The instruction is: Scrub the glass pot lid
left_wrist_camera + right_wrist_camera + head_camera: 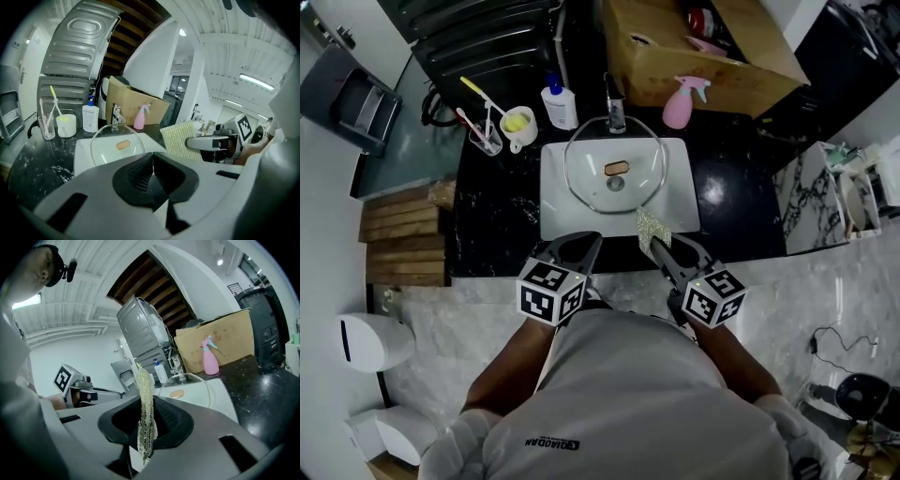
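Note:
The glass pot lid (583, 178), with a metal rim and a tan knob (617, 168), lies in the white sink basin (558, 214). My right gripper (657, 244) hovers at the basin's near edge, shut on a pale green scouring pad (652, 227) that stands upright between its jaws. The right gripper view shows the pad (145, 404) edge-on, with the lid (199, 385) beyond it. My left gripper (593, 241) is at the near edge too, left of the pad, shut with nothing in it. In the left gripper view the lid (105, 140) lies ahead and the pad (180, 139) is to the right.
Behind the basin are a faucet (616, 112), a white soap bottle (559, 101) and a pink spray bottle (680, 103). A glass of toothbrushes (485, 137) and a mug (518, 127) stand at the back left of the black counter (492, 211). A cardboard box (675, 56) sits behind.

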